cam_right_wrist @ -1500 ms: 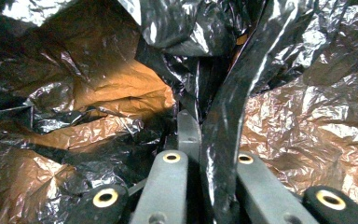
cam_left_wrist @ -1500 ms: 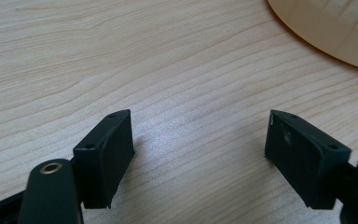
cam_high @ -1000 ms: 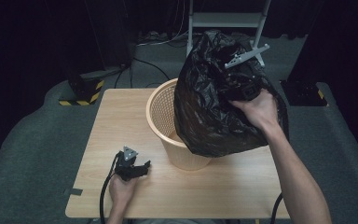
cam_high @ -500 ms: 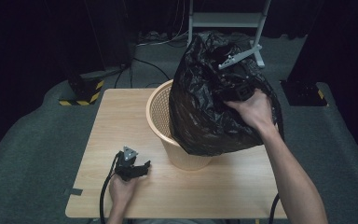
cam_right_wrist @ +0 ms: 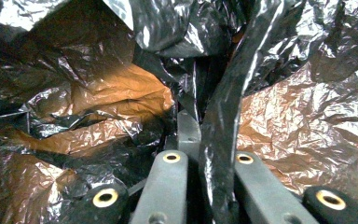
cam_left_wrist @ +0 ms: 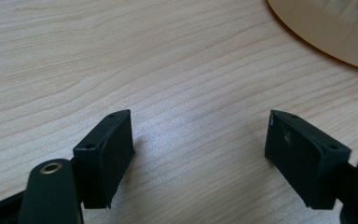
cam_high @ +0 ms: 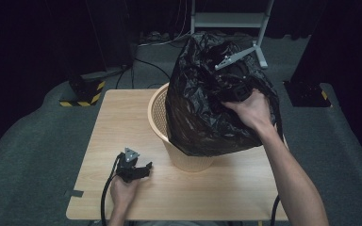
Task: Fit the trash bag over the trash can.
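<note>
Film of the black bag (cam_high: 202,117) is clamped in the right gripper (cam_high: 238,92) above the basket (cam_high: 158,113), while the left gripper (cam_high: 134,169) is rested released on the worktop (cam_high: 118,122).

The basket (cam_high: 184,155) stands mid-worktop (cam_high: 118,117) with the bag (cam_high: 202,117) draped over it; the left gripper (cam_high: 139,172) lies front-left (on the wood).

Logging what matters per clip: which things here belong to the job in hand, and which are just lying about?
In the job:
- black bin bag, pinched in the right gripper
- tan basket under the bag

Lying about:
- left gripper, open, resting on the table
- black-and-yellow striped base on the floor
- white stand behind
</note>
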The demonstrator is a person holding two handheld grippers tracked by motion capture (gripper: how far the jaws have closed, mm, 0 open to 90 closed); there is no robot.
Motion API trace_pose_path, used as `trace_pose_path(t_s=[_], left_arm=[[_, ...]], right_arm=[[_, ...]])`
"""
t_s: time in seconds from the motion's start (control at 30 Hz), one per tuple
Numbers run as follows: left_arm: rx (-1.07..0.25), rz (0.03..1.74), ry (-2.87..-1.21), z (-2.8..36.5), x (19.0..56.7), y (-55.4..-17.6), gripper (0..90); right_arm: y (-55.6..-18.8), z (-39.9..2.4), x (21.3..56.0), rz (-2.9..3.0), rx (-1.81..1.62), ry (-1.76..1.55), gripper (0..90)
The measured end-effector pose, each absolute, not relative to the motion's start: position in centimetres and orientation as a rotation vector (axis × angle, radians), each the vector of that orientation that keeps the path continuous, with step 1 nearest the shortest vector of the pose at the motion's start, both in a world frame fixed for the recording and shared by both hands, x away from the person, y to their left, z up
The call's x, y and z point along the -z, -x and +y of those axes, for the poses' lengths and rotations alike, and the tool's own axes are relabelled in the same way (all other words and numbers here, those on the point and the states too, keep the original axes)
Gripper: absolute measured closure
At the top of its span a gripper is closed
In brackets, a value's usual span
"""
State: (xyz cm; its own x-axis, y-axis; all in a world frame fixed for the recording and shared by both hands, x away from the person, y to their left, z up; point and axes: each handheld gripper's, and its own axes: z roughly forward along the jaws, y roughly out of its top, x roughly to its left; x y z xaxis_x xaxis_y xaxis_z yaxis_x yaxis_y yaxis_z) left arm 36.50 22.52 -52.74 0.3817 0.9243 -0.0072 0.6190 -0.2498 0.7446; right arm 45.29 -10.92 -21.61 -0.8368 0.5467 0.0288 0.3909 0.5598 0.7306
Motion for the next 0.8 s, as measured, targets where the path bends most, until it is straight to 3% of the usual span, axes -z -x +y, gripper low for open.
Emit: trace_pose_path(t_s=[0.8], left_arm=[[-0.581, 1.327, -1.97, 22.5, 52.8, -36.5, 23.7]], right_arm=[[-45.9, -9.1, 21.8, 2.636, -1.129, -0.765, 88.7]])
